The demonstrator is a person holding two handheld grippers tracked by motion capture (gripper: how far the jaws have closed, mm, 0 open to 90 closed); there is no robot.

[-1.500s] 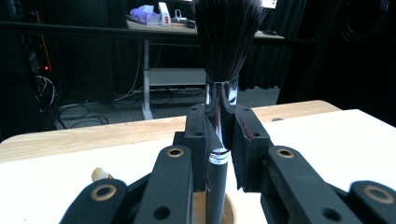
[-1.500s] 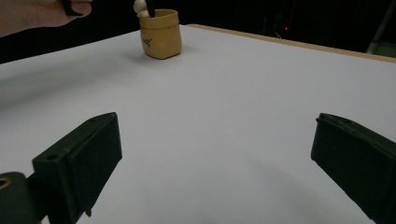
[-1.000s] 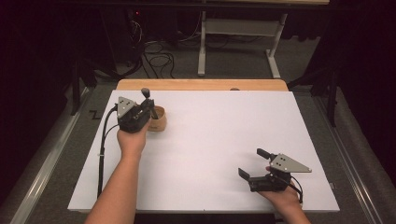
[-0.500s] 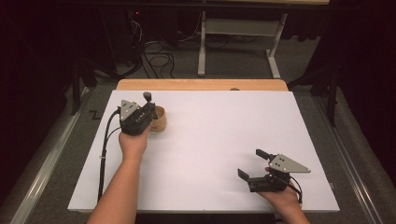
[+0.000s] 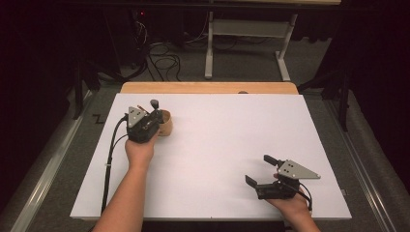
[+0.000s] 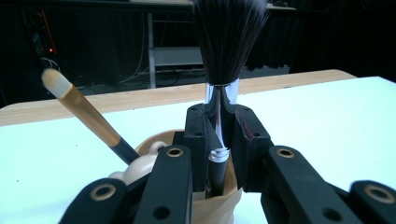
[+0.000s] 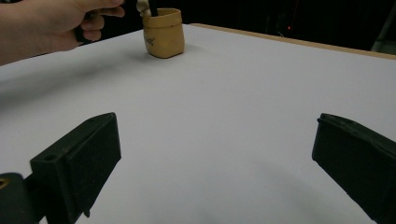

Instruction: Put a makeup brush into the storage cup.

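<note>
My left tongs [image 6: 219, 140] are clamped on the dark-bristled brush [image 6: 223, 84], upright in the tan cup [image 5: 165, 123] at the worktop's [image 5: 217, 145] far left. A crooked pull could tip that cup or snag the gold brush [image 6: 84, 114]. My right tongs [image 5: 261, 170] sit wide, empty.

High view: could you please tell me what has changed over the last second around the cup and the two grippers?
Nothing has visibly changed. The left gripper stays shut on the dark brush standing in the cup, the tan brush leans there as before, and the right gripper rests open on the white table.
</note>
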